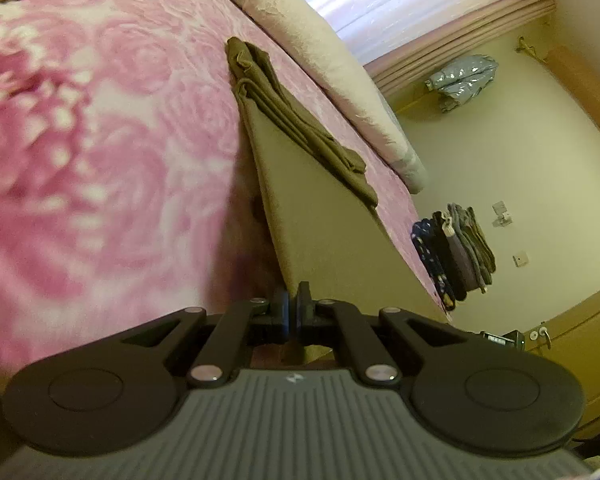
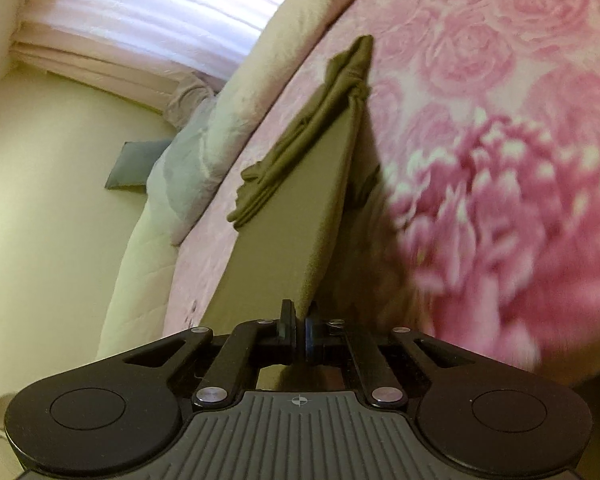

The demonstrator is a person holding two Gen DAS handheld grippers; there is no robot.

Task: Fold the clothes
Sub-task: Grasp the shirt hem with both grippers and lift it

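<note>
An olive-brown garment [image 1: 320, 208] lies on the pink rose bedspread [image 1: 100, 140]. Its near part is lifted and stretched taut up to my grippers; its far part lies bunched in folds [image 1: 284, 108]. My left gripper [image 1: 293, 312] is shut on the garment's near edge. In the right wrist view the same garment [image 2: 296, 208] rises as a flat sheet to my right gripper [image 2: 300, 330], which is shut on its near edge. Its bunched far end [image 2: 340, 92] rests on the bedspread [image 2: 500, 120].
A cream quilt [image 1: 324, 64] lies rolled along the far side of the bed, also in the right wrist view [image 2: 252, 88]. A stack of folded clothes [image 1: 456, 252] sits at the bed's edge. A silver bag [image 1: 460, 80] lies on the floor near the curtain.
</note>
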